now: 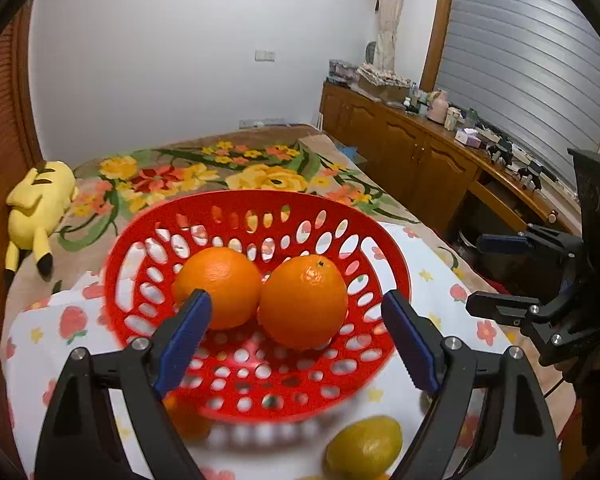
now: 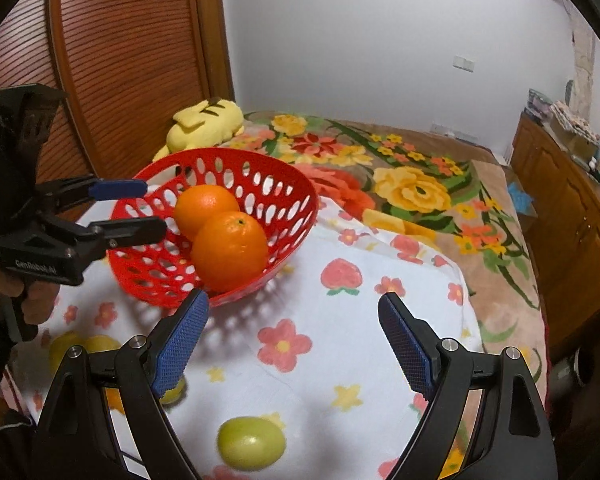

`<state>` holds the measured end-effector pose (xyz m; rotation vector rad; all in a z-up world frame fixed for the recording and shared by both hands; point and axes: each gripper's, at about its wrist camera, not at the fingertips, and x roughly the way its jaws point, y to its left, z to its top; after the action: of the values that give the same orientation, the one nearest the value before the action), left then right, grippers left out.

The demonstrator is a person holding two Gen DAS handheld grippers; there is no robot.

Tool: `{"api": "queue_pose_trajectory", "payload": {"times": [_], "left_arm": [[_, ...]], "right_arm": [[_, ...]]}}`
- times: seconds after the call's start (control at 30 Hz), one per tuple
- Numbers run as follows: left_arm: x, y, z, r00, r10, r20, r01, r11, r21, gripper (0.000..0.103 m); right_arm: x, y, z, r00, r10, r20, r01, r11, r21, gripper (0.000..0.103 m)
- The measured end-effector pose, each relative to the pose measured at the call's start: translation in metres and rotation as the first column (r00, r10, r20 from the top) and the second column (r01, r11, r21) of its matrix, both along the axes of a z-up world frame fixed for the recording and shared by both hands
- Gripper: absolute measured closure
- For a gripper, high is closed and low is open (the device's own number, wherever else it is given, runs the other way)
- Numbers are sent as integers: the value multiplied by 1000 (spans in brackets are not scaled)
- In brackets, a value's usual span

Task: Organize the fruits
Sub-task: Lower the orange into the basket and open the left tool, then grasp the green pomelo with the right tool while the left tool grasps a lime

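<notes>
Basket (image 1: pixel 256 208): red, perforated, on the flowered cloth (image 2: pixel 340 360) on the bed; holds two oranges (image 1: pixel 302 302), side by side and touching.
Loose fruit: a green one (image 2: pixel 251 442) on the cloth near the right gripper; a yellow one (image 1: pixel 364 446) just in front of the basket; more yellow fruit (image 2: pixel 76 346) partly hidden at the cloth's near left.
Left gripper (image 1: pixel 296 344): jaws released, nothing between the pads – poised over the basket's near rim.
Right gripper (image 2: pixel 292 344): jaws spread wide, empty, above bare cloth beside the basket.
Step in hand, as judged: fetching the next loose fruit – the green one looks closest to the right gripper.
Advice: straddle the fruit at its widest part, close gently as it may roll, lift clear of the rim, set it beside the oranges.
</notes>
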<state>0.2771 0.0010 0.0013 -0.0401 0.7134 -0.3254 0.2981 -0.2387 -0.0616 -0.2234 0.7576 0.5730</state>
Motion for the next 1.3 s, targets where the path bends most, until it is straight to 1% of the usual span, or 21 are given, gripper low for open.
{"api": "queue_pose_trajectory", "payload": {"times": [0.17,0.33,0.53,0.63,0.77,0.87,0.97,1.13,1.3], "left_arm": [[-35,16,1,999,11,37,-11,1000,2,16],[-65,30,-6,999,7,36,-7,1000,-2,16],[-94,38,-18,999,17,31,-17,1000,3,16],[-109,40,-27,1000,22,19,-22,1000,-4,16],[-126,41,-38,999,32,9,-32,999,-4,16],[-132,44,-46,999,41,-6,-41,999,-18,16],[-138,45,-58,998,54,-28,-54,998,-10,16],[-145,47,-77,996,68,-66,-69,997,-18,16],[-147,51,-88,993,78,-90,-81,996,-30,17]], "right_arm": [[-29,3,-4,1000,-3,20,2,999,52,15],[-60,14,-15,1000,-2,21,0,996,86,15],[-91,24,-26,999,-11,30,8,997,82,15],[-100,21,-32,1000,-15,17,14,996,88,16],[-111,10,-41,999,-50,8,49,996,79,17],[-114,2,-48,997,-72,-3,72,994,78,17],[-111,-5,-56,996,-91,-14,92,993,79,19],[-99,-13,-71,991,-129,-45,132,988,76,21],[-86,-17,-86,985,-153,-79,158,986,59,25]]}}
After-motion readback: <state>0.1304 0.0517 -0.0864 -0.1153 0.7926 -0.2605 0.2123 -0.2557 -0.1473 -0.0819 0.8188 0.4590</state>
